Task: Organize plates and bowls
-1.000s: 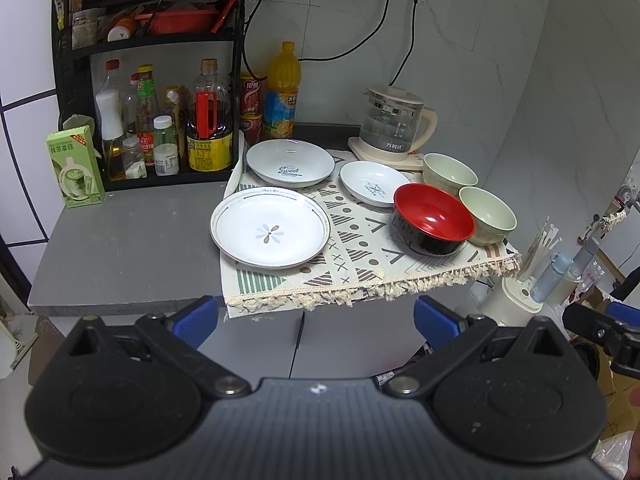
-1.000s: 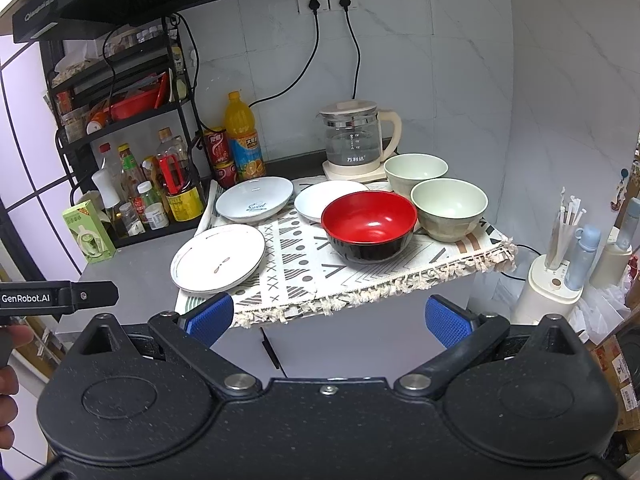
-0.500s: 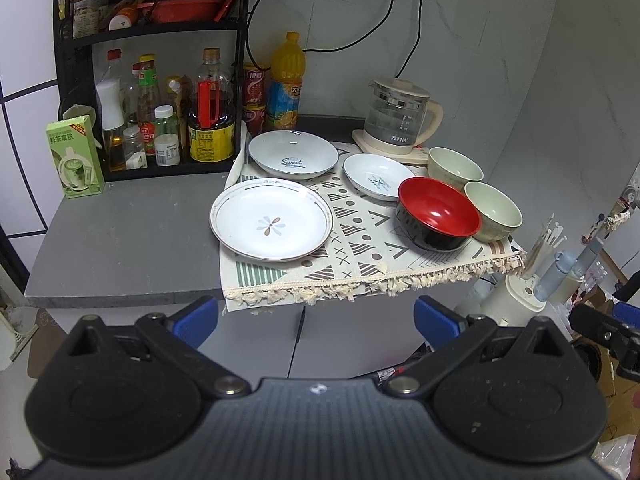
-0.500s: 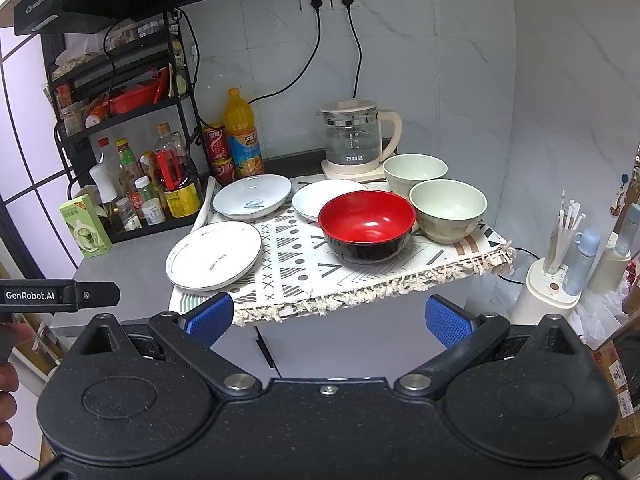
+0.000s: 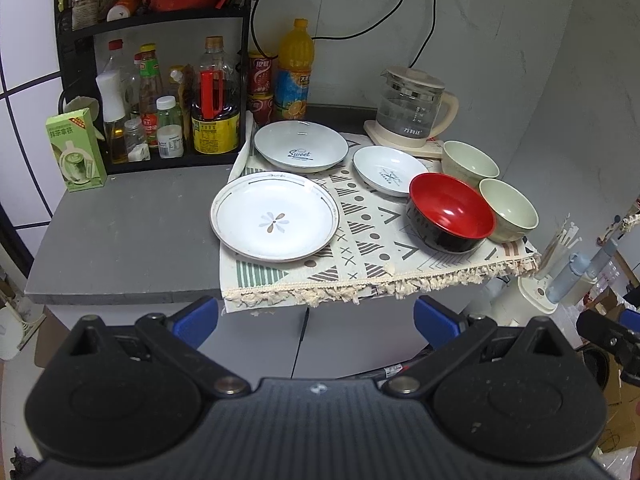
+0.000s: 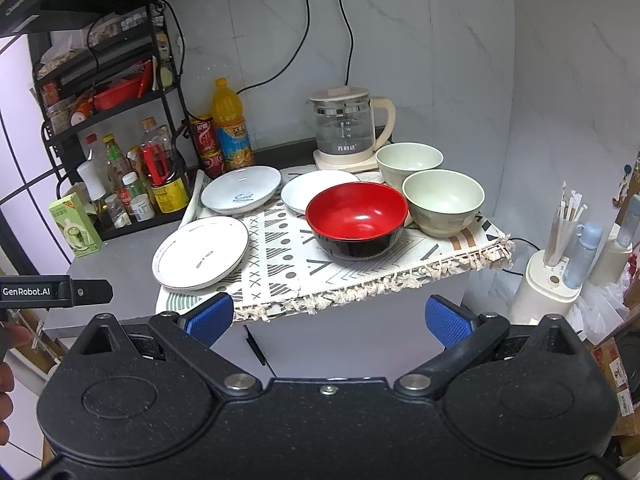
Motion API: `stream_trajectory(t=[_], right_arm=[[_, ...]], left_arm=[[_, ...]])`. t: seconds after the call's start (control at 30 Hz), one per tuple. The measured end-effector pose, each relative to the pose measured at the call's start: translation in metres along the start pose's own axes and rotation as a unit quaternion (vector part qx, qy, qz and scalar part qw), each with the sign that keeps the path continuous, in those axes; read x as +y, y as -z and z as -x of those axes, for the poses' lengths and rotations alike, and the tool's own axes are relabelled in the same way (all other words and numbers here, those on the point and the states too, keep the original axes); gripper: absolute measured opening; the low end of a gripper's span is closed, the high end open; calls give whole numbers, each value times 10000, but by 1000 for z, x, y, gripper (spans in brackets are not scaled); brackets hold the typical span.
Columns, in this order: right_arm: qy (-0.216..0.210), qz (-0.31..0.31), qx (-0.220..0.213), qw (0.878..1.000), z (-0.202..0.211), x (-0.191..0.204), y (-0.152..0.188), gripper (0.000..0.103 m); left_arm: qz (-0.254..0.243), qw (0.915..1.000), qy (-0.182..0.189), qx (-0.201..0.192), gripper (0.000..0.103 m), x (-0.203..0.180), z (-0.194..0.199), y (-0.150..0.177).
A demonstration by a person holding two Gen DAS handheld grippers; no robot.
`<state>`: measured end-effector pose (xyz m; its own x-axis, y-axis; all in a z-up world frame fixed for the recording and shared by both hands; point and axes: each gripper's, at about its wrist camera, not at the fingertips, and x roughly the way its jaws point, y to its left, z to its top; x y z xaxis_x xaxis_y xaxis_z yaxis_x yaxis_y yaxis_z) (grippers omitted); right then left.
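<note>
While both claws are hanging released in front of the gray surface (image 5: 132, 232), nothing is being grasped: the left claw (image 5: 316, 316) and right claw (image 6: 330, 314) are each showing blue pads spread wide, w/ the dishes well beyond them. Sitting on the patterned cloth (image 5: 372, 256) are three plates & three bowls. The flower plate (image 5: 275, 216) is lying at the cloth's left edge, nearest the left claw; the plate marked "Sweet" (image 5: 301, 146) is sitting behind it, and a small white plate (image 5: 390, 170) is resting to the right of that one. The red bowl (image 6: 357, 220) is standing upright toward the cloth's front right, w/ a pale green bowl (image 6: 443, 202) just beside it and a second pale green bowl (image 6: 409, 162) behind, next to the glass kettle (image 6: 348, 128). A rack of bottles (image 5: 160, 100) is standing at the back left, an orange drink bottle (image 5: 295, 70) beside it.
</note>
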<state>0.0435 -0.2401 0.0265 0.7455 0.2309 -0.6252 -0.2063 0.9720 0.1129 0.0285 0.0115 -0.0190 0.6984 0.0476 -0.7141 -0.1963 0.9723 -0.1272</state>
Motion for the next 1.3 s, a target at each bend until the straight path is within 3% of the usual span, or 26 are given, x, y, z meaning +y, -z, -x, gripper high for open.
stream_trajectory(t=[0.57, 0.97, 1.3], right_arm=[[-213, 56, 325, 9992, -72, -13, -42, 103], [47, -97, 477, 9988, -133, -28, -83, 103], [516, -263, 673, 9960, -179, -33, -110, 103]], left_arm=[[75, 9998, 66, 182, 103, -17, -79, -60], [107, 9991, 204, 347, 103, -16, -146, -124], [-82, 9967, 311, 739, 103, -5, -198, -160]])
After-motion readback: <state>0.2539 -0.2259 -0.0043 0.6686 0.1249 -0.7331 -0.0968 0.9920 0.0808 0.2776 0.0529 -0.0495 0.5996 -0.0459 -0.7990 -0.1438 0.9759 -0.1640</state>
